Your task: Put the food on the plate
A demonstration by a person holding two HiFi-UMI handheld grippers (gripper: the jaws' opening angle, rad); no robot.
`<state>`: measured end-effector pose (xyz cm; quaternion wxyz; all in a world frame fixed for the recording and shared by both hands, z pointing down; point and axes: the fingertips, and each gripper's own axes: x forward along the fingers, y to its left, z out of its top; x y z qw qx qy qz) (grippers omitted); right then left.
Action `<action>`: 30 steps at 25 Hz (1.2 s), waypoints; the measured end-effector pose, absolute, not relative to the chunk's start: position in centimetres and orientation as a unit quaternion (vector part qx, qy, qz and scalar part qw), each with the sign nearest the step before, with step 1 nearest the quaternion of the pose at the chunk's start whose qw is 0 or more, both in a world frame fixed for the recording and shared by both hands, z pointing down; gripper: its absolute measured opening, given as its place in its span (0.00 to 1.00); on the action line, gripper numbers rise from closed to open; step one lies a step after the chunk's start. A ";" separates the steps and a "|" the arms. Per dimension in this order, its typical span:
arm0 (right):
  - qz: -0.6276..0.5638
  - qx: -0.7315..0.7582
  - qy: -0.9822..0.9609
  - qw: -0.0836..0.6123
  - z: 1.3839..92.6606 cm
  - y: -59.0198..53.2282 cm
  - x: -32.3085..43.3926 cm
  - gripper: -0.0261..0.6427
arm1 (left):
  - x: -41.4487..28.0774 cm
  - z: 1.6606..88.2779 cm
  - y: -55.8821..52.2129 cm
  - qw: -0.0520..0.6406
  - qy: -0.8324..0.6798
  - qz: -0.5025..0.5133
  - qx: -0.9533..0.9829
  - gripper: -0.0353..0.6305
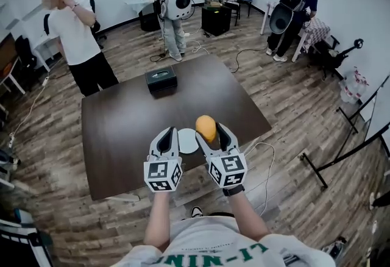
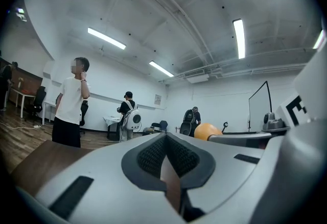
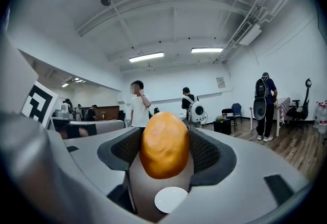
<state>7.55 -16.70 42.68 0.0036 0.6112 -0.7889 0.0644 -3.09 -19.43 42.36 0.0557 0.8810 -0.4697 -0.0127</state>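
Observation:
An orange-yellow oval piece of food (image 1: 206, 128) is held up in the air, and my right gripper (image 1: 208, 131) is shut on it. In the right gripper view the food (image 3: 164, 144) fills the gap between the dark pads. The small white plate (image 3: 171, 199) shows below it on the brown table. In the head view the plate (image 1: 186, 141) lies between the two grippers, partly hidden by them. My left gripper (image 1: 166, 136) hangs beside the plate's left side, its jaws closed together and empty (image 2: 166, 159). The food (image 2: 207, 131) also shows to its right.
A black box (image 1: 161, 80) sits near the far edge of the brown table (image 1: 122, 131). A person in a white shirt (image 1: 73, 34) stands at the far left corner. Two more people with backpacks stand farther back. Cables lie on the wooden floor at the right.

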 end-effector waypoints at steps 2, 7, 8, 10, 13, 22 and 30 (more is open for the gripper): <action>0.062 0.604 -0.795 0.007 43.1 -17.7 6.9 0.50 | -3.4 42.8 -20.6 0.059 -0.470 -0.010 0.880 0.07; 0.088 0.599 -0.796 0.025 46.2 -19.8 6.4 0.50 | -4.1 44.9 -23.5 0.072 -0.480 0.000 0.874 0.07; 0.093 0.598 -0.795 0.028 46.7 -20.6 6.5 0.50 | -4.1 45.3 -24.2 0.075 -0.482 0.001 0.873 0.07; 0.096 0.593 -0.799 0.032 47.1 -22.5 6.6 0.50 | -4.0 45.9 -25.6 0.079 -0.486 0.003 0.871 0.07; 0.088 0.578 -0.810 0.034 46.9 -25.6 6.3 0.50 | -4.0 46.5 -28.0 0.080 -0.495 0.000 0.865 0.07; 0.106 0.520 -0.847 0.031 46.8 -34.6 5.6 0.50 | -3.7 45.7 -35.2 0.064 -0.532 0.003 0.844 0.07; 0.122 0.494 -0.859 0.056 48.9 -39.7 4.7 0.50 | -5.1 47.8 -39.5 0.078 -0.557 0.020 0.827 0.07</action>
